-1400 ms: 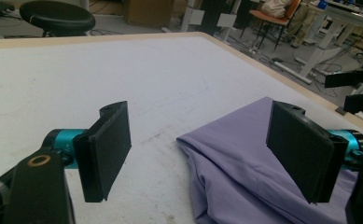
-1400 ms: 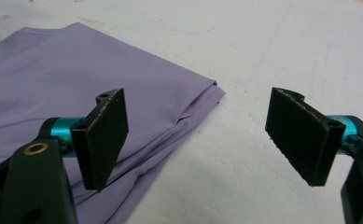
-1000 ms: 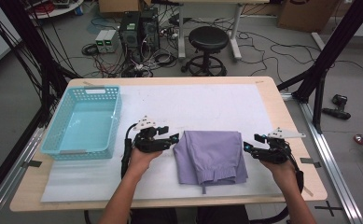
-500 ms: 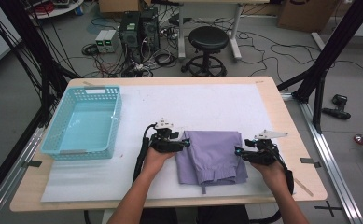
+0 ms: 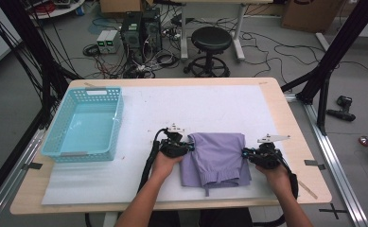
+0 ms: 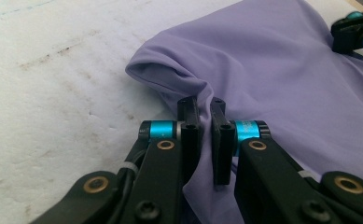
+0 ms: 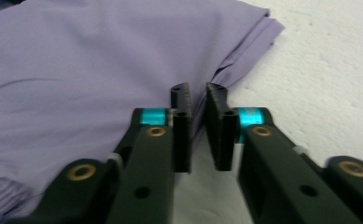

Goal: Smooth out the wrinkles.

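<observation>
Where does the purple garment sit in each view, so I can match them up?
High view: garment lies low centre on the white mat, between left gripper and right gripper.
Left gripper view: garment spreads across the right side, its edge pinched in the jaws.
Right gripper view: garment spreads across the left, its edge in the jaws.
Shared landmark: white mat.

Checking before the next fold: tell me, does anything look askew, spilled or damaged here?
Nothing stands out. The folded purple garment lies flat on the white mat; left gripper and right gripper pinch its side edges. The blue basket sits square.
</observation>
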